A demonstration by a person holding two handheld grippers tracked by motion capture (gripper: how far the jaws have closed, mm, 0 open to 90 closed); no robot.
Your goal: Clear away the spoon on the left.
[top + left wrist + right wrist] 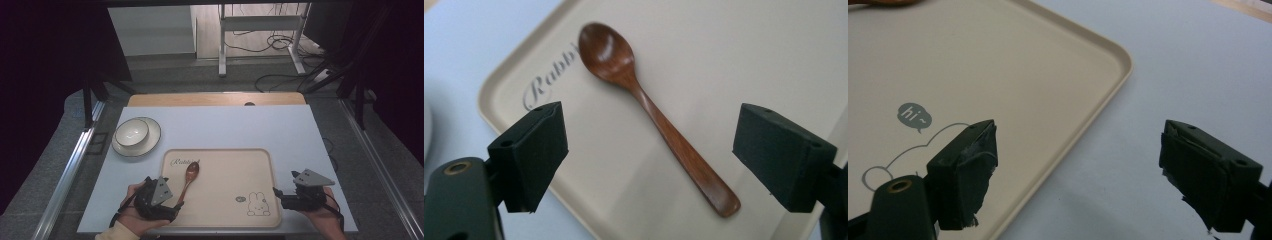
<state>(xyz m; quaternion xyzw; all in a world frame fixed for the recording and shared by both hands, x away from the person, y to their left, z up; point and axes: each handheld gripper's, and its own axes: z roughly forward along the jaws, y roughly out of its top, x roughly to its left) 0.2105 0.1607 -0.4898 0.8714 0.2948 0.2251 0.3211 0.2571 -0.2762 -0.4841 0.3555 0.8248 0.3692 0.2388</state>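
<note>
Left gripper (649, 155): jaws spread wide, released, holding nothing.
Brown wooden spoon (651, 107): lies free between the jaws on the beige rectangular tray (734, 45), bowl toward 11 o'clock.
Right gripper (1078, 170): jaws apart, empty, straddling the tray's edge.

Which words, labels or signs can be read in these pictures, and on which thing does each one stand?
"Rabb": start of a grey script word on the beige tray, beside the wooden spoon; the rest of the word runs behind the spoon's bowl.
"hi~": in a grey speech bubble on the tray, above a line drawing of a rabbit.
In the high view the script word is too small to read fully.
No other text is visible.
</note>
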